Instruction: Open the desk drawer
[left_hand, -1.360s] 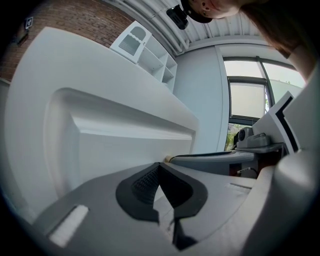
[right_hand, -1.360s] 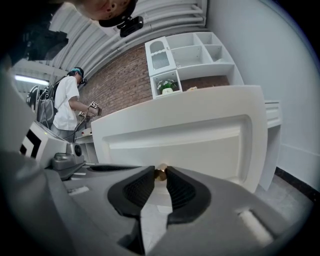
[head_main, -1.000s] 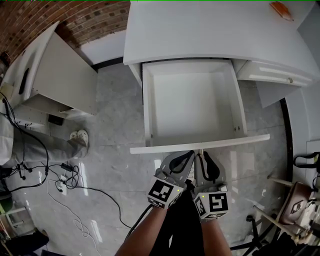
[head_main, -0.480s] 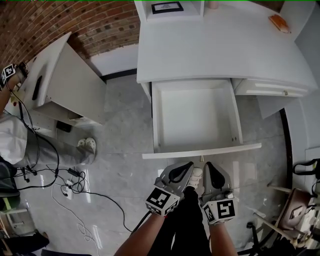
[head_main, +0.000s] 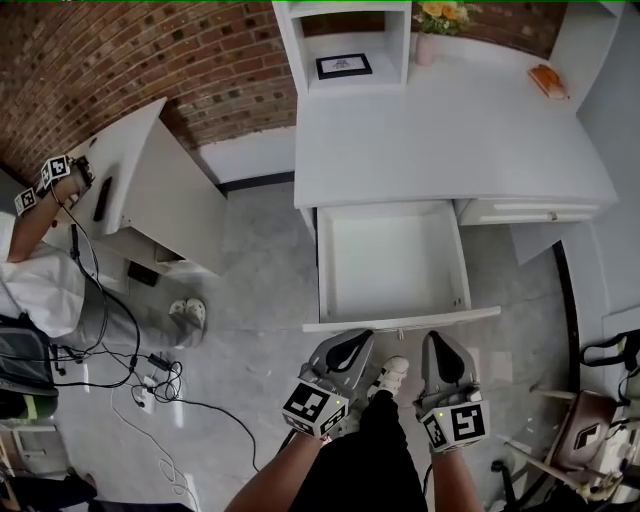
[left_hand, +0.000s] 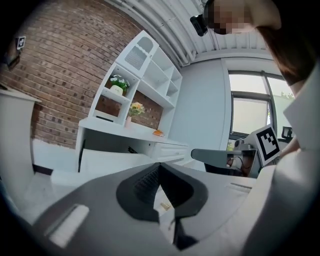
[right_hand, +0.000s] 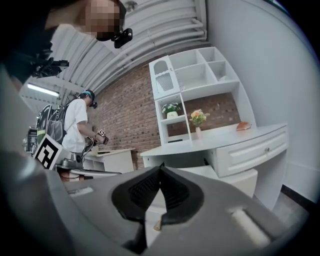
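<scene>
Jaws closed tip to tip, nothing held between them: your left gripper (head_main: 358, 338) and your right gripper (head_main: 438, 338) hang side by side, a little apart, just in front of the desk drawer (head_main: 400, 320) and appear clear of its front panel. The drawer stands pulled well out from under the white desk (head_main: 450, 140), its white inside open to the head view. To its right, a second drawer (head_main: 530, 212) with a small knob sits pushed in. On the desktop, a framed picture (head_main: 343, 66) stands in the shelf unit, a vase of flowers (head_main: 432, 25) beside it, and an orange object (head_main: 545, 80) lies near the far right corner. Your white shoe (head_main: 392, 375) shows on the grey floor between the grippers. At left, another person (head_main: 40, 270) stands by a white cabinet (head_main: 150, 190) along the brick wall (head_main: 130, 60).
</scene>
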